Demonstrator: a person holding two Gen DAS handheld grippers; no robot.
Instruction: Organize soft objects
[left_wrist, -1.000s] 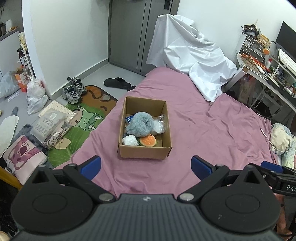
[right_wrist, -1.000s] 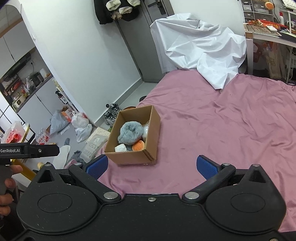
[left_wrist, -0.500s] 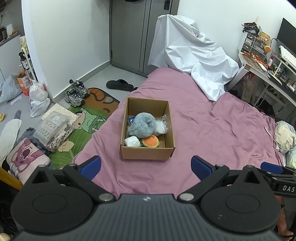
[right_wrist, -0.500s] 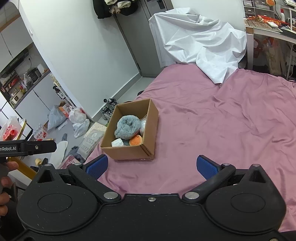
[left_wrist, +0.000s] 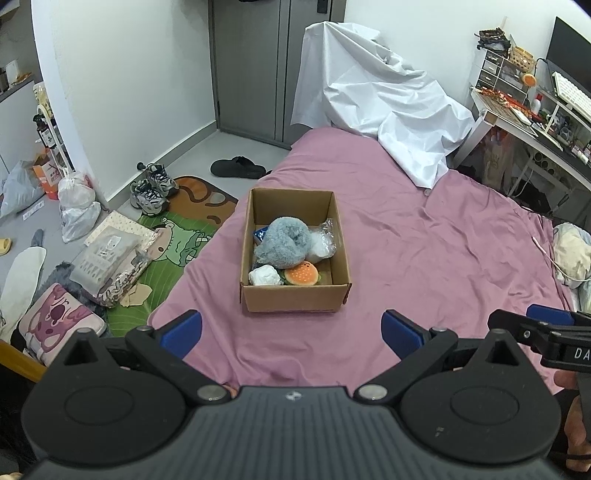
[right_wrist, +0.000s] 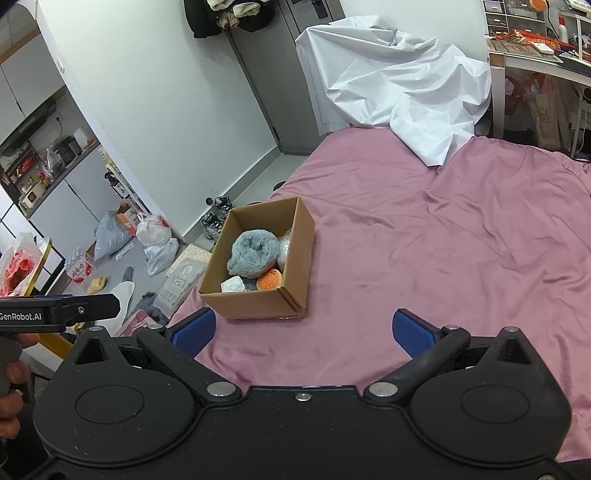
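- Left wrist view: my left gripper (left_wrist: 291, 332) hangs over the pink bedsheet (left_wrist: 424, 258), its blue pads spread wide with nothing between them.
- Straight ahead of it the cardboard box (left_wrist: 295, 295) sits open on the sheet, near the bed's left edge and clear of my fingertips.
- Inside the box a grey fluffy plush (left_wrist: 282, 242) takes up the middle, and a clear plastic bag (left_wrist: 323, 240) with something white inside touches its right side.
- At the near wall of the box lie a white crumpled soft piece (left_wrist: 264, 276) on the left and an orange burger-shaped plush (left_wrist: 301, 274) just beside it.
- A blue item (left_wrist: 261, 233) peeks out behind the grey plush; I cannot tell what it is.
- Right wrist view: my right gripper (right_wrist: 303, 332) is likewise released and empty, over the sheet with the box ahead and to its left.
- A white sheet (left_wrist: 380, 99) is draped over something at the far end of the bed.
- On the floor left of the bed I see sneakers (left_wrist: 151, 186) and a green cartoon mat (left_wrist: 173, 243).
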